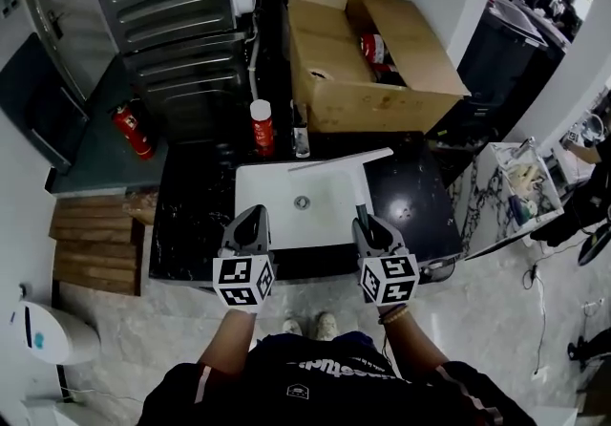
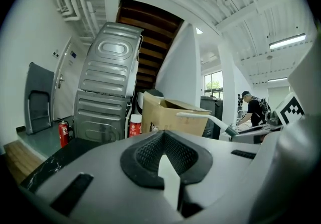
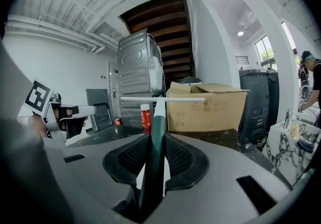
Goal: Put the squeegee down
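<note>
Right gripper view showed my right gripper [image 3: 155, 140] clamped on the squeegee [image 3: 158, 117] handle, which I judged light and stiff. Left gripper [image 2: 165, 156] was closed, empty.

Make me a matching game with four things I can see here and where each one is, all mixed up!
1 squeegee
2 red can
3 fire extinguisher
4 cardboard box

A open, behind the counter
B held in the right gripper
C standing on the counter behind the sink
D on the floor, left of the counter

Pairs: 1-B, 2-C, 3-D, 4-A
</note>
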Motion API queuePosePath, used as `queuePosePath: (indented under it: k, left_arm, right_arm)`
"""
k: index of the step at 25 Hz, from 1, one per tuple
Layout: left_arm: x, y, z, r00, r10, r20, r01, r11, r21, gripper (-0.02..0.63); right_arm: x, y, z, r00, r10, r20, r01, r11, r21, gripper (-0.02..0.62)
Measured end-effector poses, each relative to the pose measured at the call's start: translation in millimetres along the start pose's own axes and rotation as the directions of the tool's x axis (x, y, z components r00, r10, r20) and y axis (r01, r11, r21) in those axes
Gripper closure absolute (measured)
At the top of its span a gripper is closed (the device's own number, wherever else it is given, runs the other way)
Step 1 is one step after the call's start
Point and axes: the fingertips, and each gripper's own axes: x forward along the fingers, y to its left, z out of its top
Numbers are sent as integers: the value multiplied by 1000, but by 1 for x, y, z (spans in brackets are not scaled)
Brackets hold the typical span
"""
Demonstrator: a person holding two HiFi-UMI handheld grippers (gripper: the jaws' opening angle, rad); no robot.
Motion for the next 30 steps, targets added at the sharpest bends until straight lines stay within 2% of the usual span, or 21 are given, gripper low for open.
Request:
queuePosePath:
  k: [4,8,12,17,25,27,30]
  left_arm:
    - [20,3,-34,998,7,-55,-8,1000,-18,592]
    - [33,8,-71,992,15,-125,-22,999,-50,592]
    - [44,16,-90,985,21,-172,-31,998,-56,592]
    - [57,27,-97,981,27,-191,-40,997,-67,592]
    - [68,35,-103,978,28,-207,-46,995,-84,592]
    - [69,36,-102,978,30,-205,-49,995,-85,592]
    - [70,37,-97,980,34,-196,-51,995,-83,592]
  right_arm:
    - [24,-4,-39,995,9,-99,-8,1000,5,472]
    - [48,-4,-82,977,25,-212,-24,1000,10,472]
    - [69,-4,-118,942,49,-331,-46,999,18,472]
    - [88,-10,-152,889,57,-455,-52,998,24,472]
    - [104,-28,-180,836,31,-548,-27,1000,15,469]
    - [106,-32,-182,833,19,-553,-17,1000,8,468]
    - [108,-34,-175,844,6,-536,-9,1000,-2,456]
